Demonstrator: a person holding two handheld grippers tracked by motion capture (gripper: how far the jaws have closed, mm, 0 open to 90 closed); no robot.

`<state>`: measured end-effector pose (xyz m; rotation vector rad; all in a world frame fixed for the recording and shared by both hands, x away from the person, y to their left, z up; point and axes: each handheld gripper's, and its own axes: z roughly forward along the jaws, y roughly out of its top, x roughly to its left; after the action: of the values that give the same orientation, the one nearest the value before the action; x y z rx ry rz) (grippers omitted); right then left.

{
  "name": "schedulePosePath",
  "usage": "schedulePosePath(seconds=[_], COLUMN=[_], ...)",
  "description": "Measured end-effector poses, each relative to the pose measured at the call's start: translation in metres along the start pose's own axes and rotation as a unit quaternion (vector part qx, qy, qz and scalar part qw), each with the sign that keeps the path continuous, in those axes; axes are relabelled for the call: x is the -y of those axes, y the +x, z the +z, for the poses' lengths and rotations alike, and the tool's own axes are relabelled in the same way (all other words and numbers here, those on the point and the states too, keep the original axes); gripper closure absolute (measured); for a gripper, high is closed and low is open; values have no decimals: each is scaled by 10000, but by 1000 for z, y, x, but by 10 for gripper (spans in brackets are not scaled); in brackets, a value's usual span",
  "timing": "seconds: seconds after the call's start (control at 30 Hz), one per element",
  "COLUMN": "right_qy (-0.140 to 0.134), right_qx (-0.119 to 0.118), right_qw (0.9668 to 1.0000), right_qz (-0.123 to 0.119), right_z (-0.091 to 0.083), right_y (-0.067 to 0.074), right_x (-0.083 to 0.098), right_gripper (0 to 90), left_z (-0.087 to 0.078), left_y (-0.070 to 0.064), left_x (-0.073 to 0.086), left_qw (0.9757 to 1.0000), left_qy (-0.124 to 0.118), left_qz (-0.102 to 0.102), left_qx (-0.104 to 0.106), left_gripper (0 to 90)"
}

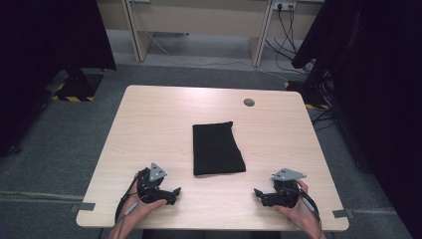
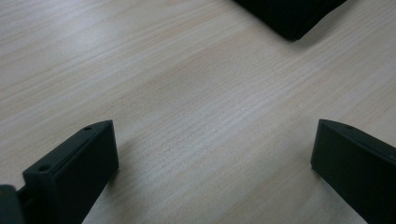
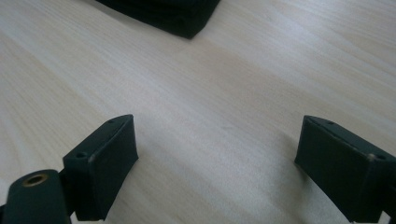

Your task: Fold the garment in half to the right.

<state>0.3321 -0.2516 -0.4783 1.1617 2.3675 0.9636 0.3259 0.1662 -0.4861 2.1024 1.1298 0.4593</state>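
Pale wood table (image 1: 149, 129) on grey floor, a folded black cloth (image 1: 218, 148) at its middle, two hand-held grippers at the near edge.

Bare wood lies open all round the cloth, out to every table edge; a small grey disc (image 1: 249, 102) sits near the far edge. Left gripper (image 1: 175, 191) and right gripper (image 1: 257, 192) rest low near the near edge, well apart, tips facing inward. Both have jaws spread wide over bare wood, gripping nothing. The cloth lies between them and farther out, touching neither; each gripper view catches a cloth corner ahead.
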Motion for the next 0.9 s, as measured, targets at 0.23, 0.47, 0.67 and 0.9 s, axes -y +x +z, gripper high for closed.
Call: schedulePosePath(seconds=[0.23, 0.47, 0.67, 0.9], right_qy=[30, -33, -45, -75], right_qx=[-34, -30, -31, -26], right_qw=[10000, 10000, 10000, 10000], right_qz=[-36, -28, -17, -15], right_z=[-6, -12, -16, -19], right_y=[2, 3, 6, 8], right_x=[6, 13, 18, 22], right_gripper=[128, 126, 125, 125], left_z=[-2, -3, -3, -3], left_y=[-3, -3, -3, -3], left_x=[2, 3, 3, 3], left_qw=[10000, 10000, 10000, 10000], left_qy=[1, 4, 2, 1], left_qz=[-24, -13, -13, -14], left_qx=[-14, -8, -8, -8], left_gripper=[0, 0, 0, 0])
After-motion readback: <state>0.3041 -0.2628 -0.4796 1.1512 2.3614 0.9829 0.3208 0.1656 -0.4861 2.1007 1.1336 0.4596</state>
